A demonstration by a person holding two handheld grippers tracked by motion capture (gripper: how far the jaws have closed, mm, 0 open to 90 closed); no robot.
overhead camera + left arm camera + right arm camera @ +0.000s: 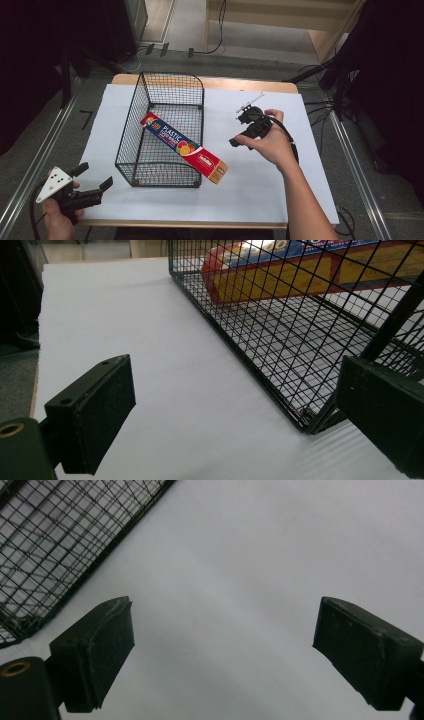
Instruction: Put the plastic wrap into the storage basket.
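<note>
A black wire basket [127, 131] stands on the white-covered table [260, 175], left of the middle. A long plastic-wrap box [182, 147], blue and red with fruit on it, leans across the basket's right rim, with one end inside and the other end sticking out at the front right. In the left gripper view the basket's corner [280, 340] and the box [300, 275] lie just ahead. My left gripper [95, 175] [240, 410] is open near the table's front-left corner. My right gripper [239, 127] [225, 655] is open over bare table right of the basket [55, 545].
The white sheet ends close to my left gripper at the front and left edges. Bare sheet stretches right of the basket. Beyond the table lie cables [215, 47] on the floor, dark stands [340, 80] at both sides and a wooden unit [300, 20] at the back.
</note>
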